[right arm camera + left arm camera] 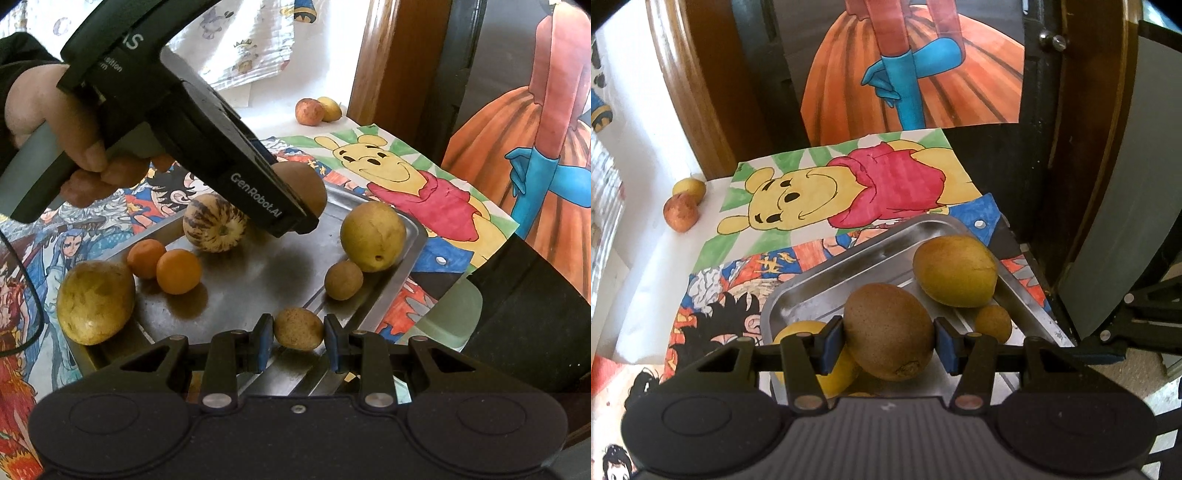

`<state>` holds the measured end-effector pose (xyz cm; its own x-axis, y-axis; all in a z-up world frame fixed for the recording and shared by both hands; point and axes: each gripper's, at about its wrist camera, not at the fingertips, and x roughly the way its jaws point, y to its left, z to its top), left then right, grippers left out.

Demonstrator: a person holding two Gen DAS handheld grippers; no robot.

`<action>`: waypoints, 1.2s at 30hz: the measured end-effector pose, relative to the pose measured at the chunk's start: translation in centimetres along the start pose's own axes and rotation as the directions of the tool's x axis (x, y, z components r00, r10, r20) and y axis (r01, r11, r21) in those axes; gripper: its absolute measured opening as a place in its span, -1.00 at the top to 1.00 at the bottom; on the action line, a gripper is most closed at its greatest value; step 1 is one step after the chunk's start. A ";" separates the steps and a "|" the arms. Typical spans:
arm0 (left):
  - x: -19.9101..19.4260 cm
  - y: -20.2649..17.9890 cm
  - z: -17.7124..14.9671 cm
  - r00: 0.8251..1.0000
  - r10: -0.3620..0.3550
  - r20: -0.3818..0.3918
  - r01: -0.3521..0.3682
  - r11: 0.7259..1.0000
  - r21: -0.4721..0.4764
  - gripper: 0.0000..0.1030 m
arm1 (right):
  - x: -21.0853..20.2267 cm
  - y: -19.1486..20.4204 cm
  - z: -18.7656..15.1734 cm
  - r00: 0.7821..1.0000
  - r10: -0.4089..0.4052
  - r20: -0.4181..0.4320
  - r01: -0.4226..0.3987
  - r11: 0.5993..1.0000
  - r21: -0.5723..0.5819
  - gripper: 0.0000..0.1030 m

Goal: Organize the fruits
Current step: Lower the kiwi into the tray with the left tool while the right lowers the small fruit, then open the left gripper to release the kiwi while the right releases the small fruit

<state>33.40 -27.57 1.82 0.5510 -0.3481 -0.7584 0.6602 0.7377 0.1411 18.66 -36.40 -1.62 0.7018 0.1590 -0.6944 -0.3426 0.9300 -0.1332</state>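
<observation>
Fruits on a steel tray [402,258] over cartoon drawings [812,206]; both jaws grasp fruit.

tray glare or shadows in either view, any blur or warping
Right wrist view: soft fruit shadows fall on the tray, no harsh glare. Left wrist view: dull sheen on the tray; the door frame bows from fisheye. Both sharp.

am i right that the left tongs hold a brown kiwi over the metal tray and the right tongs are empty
Not quite. The left tongs do hold the brown kiwi over the metal tray, but the right tongs are not empty: the right wrist view shows them shut on a small speckled tan fruit.
</observation>
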 end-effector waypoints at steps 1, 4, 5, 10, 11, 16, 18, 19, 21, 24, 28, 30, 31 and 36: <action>0.0 -0.1 0.0 1.000 -0.001 0.002 0.001 1.000 0.010 -0.10 | 0.0 0.0 0.0 1.000 -0.001 -0.002 0.001 1.000 -0.005 0.39; 0.1 -0.4 -0.2 1.000 -0.009 0.006 0.009 0.998 0.055 -0.10 | 0.0 0.1 -0.1 1.000 -0.003 0.000 0.003 1.000 -0.015 0.39; 0.2 -0.5 -0.3 1.000 -0.016 0.005 0.015 0.997 0.073 -0.10 | 0.0 0.1 -0.1 1.000 -0.003 -0.001 0.003 1.000 -0.018 0.39; 0.3 -1.2 -0.5 0.999 -0.051 -0.013 0.053 0.984 0.170 -0.10 | 0.0 0.2 -0.1 1.000 -0.010 0.004 0.010 0.999 -0.032 0.39; 0.4 -1.4 -0.6 0.998 -0.057 -0.017 0.059 0.980 0.189 -0.10 | 0.0 0.3 -0.1 1.000 -0.010 0.004 0.010 0.999 -0.033 0.39; 0.6 -1.9 -0.9 0.997 -0.066 -0.033 0.072 0.968 0.239 -0.11 | -0.1 0.5 -0.2 1.000 -0.013 0.011 0.014 0.999 -0.043 0.39; 0.7 -2.1 -0.9 0.997 -0.070 -0.038 0.077 0.967 0.244 -0.12 | -0.2 0.6 -0.2 1.000 -0.017 0.013 0.018 0.998 -0.053 0.37; 0.7 -2.1 -0.9 0.997 -0.073 -0.039 0.080 0.966 0.244 -0.12 | -0.3 0.6 -0.3 1.000 -0.019 0.014 0.019 0.998 -0.059 0.36; 0.7 -2.1 -0.9 0.997 -0.071 -0.039 0.078 0.966 0.246 -0.15 | -0.6 0.7 -0.3 1.000 -0.024 0.019 0.025 0.997 -0.071 0.32; 0.5 -1.9 -0.8 0.998 -0.057 -0.025 0.062 0.968 0.243 -0.16 | -1.0 0.8 -0.5 0.999 -0.026 0.023 0.028 0.997 -0.069 0.27; 0.4 -1.6 -0.4 0.999 -0.044 -0.019 0.048 0.971 0.235 -0.17 | -1.4 0.7 -0.9 0.999 -0.031 0.027 0.032 0.998 -0.051 0.20; 0.2 -1.6 -0.4 0.999 -0.043 -0.015 0.045 0.971 0.234 -0.18 | -1.6 0.7 -1.0 0.999 -0.038 0.029 0.039 0.998 -0.044 0.14; 0.1 -1.7 -0.4 0.999 -0.043 -0.013 0.045 0.971 0.233 -0.19 | -1.8 0.6 -1.2 0.999 -0.040 0.031 0.041 0.998 -0.038 0.14; -0.9 -2.2 -0.5 0.999 -0.038 0.004 0.036 0.975 0.220 -0.30 | -2.7 0.3 -1.7 0.998 -0.059 0.038 0.059 0.998 0.000 -0.03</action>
<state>31.21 -28.55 1.85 0.5279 -0.3782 -0.7604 0.7756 0.5795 0.2502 15.63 -37.13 -0.99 0.7442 0.1165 -0.6578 -0.3006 0.9378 -0.1739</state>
